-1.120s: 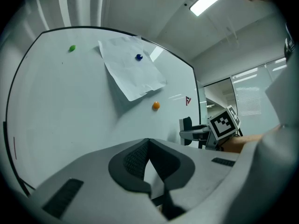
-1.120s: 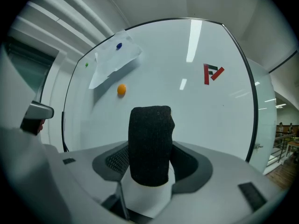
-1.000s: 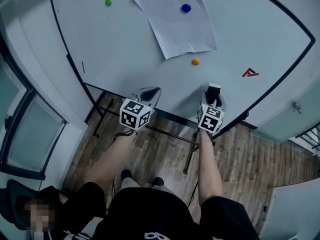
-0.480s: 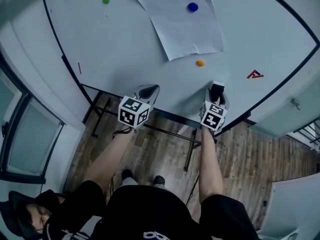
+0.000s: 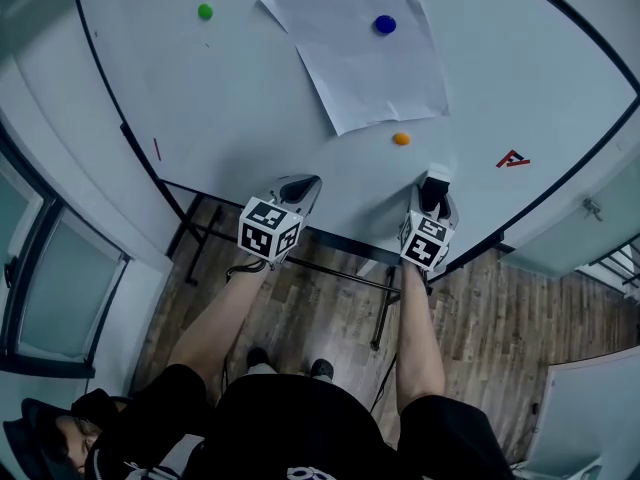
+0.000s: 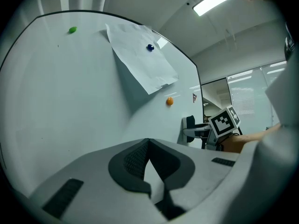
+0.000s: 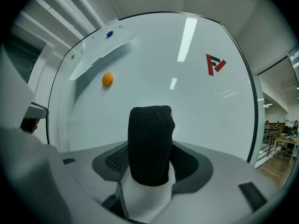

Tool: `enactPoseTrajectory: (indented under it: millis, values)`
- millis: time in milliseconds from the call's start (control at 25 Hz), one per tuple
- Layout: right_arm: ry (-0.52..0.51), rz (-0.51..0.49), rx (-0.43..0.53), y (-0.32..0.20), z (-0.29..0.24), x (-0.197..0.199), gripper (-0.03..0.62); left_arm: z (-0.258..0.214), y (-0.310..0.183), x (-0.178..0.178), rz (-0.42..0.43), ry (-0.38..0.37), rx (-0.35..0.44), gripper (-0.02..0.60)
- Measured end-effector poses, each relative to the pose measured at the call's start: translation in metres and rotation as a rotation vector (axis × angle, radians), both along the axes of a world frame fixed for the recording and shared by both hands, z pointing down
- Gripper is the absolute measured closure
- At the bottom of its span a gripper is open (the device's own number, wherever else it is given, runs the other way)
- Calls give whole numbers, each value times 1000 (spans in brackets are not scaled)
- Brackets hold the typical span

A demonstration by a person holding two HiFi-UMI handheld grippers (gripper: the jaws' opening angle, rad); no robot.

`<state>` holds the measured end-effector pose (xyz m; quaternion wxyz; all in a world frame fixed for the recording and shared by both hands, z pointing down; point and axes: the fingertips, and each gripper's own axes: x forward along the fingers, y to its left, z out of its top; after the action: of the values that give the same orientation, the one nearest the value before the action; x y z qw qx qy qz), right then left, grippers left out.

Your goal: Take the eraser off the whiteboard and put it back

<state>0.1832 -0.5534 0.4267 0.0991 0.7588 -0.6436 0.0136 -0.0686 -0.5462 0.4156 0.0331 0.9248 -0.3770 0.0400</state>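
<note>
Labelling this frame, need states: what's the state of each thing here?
Right hand-held gripper: shut on the eraser.
Eraser: held between the jaws, close to the whiteboard.
Left hand-held gripper: shut, empty.
Paper sheet: pinned by the blue magnet, lower edge loose.
Orange magnet: stuck on the whiteboard.
Green magnet: stuck on the whiteboard.

Blue magnet [image 5: 385, 25] on paper sheet [image 5: 370, 68]; orange magnet [image 5: 401, 139] just below.
</note>
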Motion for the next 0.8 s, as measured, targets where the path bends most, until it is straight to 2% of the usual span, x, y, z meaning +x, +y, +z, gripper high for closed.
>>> enactPoseTrajectory:
  millis: [480,800]
  values:
    - [-24,-57,-6,14,10,-4,324,8,10,13,2,-19,-17,568]
    - [-12,-159,-29,35,28,-3,324,18,41,30,-48,-33,-29,568]
